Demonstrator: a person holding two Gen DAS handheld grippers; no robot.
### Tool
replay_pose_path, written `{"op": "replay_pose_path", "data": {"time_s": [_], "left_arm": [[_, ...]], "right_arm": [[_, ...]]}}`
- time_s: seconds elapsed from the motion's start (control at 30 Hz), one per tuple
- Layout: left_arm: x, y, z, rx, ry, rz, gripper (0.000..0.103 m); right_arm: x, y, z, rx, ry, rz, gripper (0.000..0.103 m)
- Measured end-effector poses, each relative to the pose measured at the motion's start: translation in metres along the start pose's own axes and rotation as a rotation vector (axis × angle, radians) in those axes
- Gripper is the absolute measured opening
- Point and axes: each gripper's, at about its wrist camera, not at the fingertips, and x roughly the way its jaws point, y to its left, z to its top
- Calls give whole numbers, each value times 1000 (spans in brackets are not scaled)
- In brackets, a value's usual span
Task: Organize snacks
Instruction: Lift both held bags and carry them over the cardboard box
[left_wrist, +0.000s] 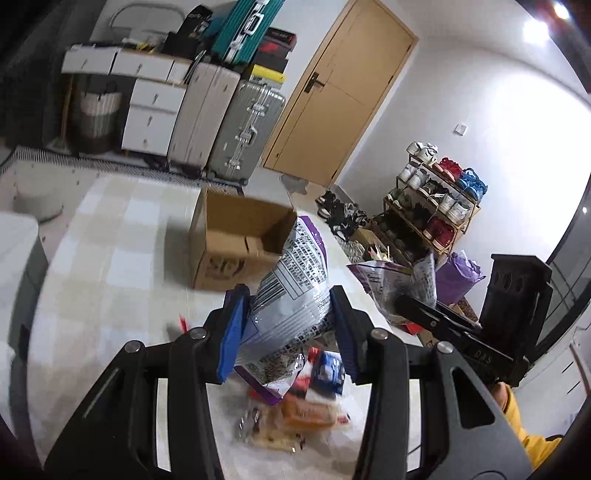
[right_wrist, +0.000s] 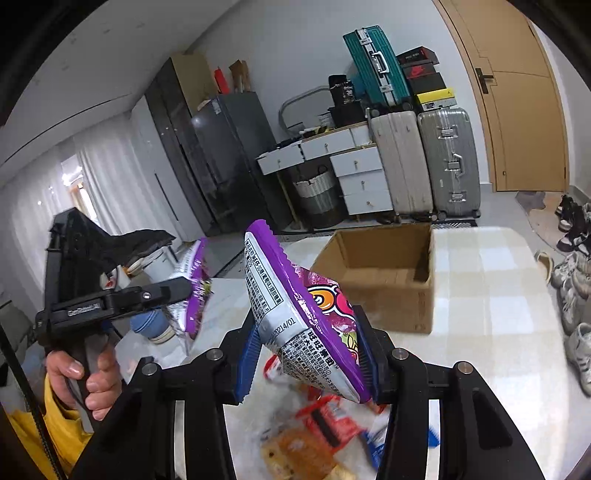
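left gripper (left_wrist: 288, 325) and right gripper (right_wrist: 310, 354) are each clamping a purple snack bag (left_wrist: 291, 280) above the table (left_wrist: 103, 280), near the cardboard box (left_wrist: 236, 240)

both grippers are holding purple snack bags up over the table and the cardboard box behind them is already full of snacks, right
Not quite. Each gripper, left and right, does hold a purple snack bag, but the cardboard box looks empty inside in the right wrist view.

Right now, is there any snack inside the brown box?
No, the cardboard box looks empty inside, and the right gripper holds a purple bag.
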Motion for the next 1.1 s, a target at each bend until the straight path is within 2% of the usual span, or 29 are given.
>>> {"op": "replay_pose_path", "data": {"time_s": [0.13,0.27,0.4,0.6,0.7,0.87,1.1], "left_arm": [[6,-12,36,31,-14,13,41],[33,-19,76,51,-1,20,41],[77,-16,112,46,25,34,41],[162,10,146,11,80,67,41],[207,21,149,5,119,92,41],[273,38,138,19,193,118,41],[335,57,122,11,250,125,41]], "right_arm": [[12,-7,29,-7,11,-16,47],[31,-16,59,-6,28,-21,47],[60,-26,87,-19,53,-34,47],[116,-60,113,25,126,-46,47],[145,-79,116,56,175,-54,47],[184,-103,113,82,250,-79,47],[215,-125,91,89,319,-93,47]]}}
